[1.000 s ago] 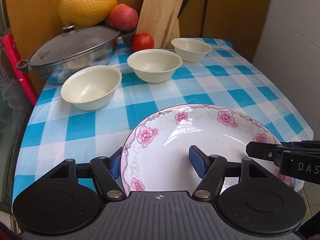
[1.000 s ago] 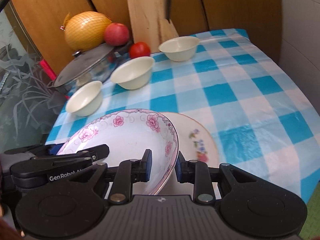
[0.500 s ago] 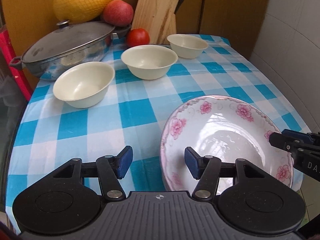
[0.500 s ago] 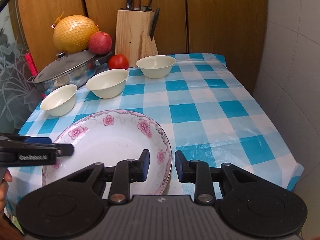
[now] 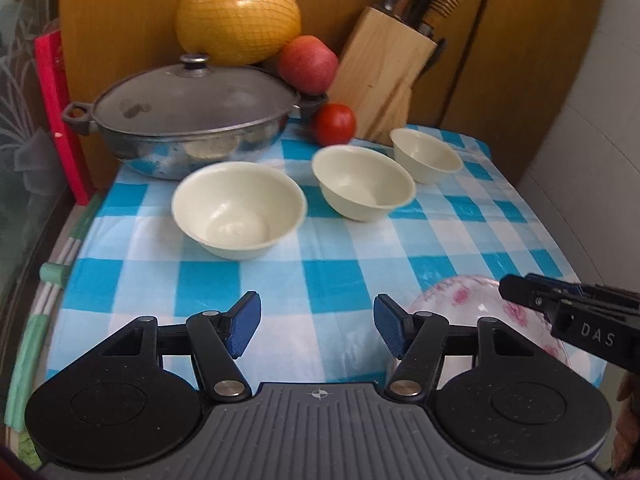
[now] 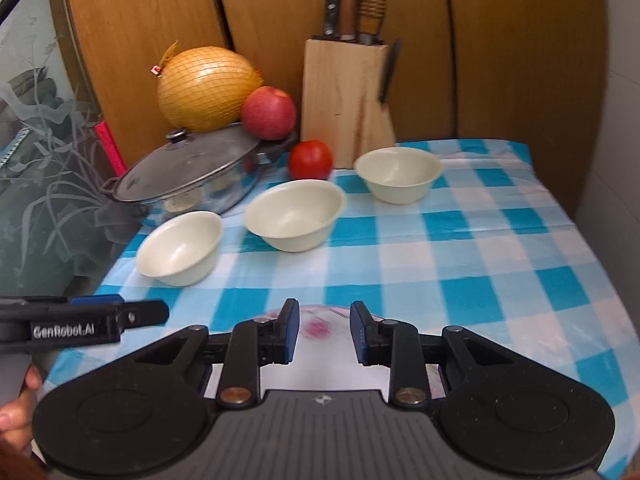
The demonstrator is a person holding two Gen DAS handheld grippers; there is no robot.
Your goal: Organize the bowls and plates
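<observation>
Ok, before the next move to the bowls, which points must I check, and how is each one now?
1. Left tongs empty: ok, open, nothing between them.
2. Right tongs free: ok, pads apart, not pressing the floral plate.
3. Floral plate lying flat: cannot tell, blurred and mostly hidden.
4. Three cream bowls upright and apart: ok.
5. Way to the nearest bowl free: ok, only tablecloth before the left tongs.

Three cream bowls (image 5: 239, 209) (image 5: 362, 182) (image 5: 425, 154), one floral plate (image 5: 464, 296), one lidded pot (image 5: 188, 120), one tomato (image 5: 334, 124), one apple (image 5: 308, 64).
</observation>
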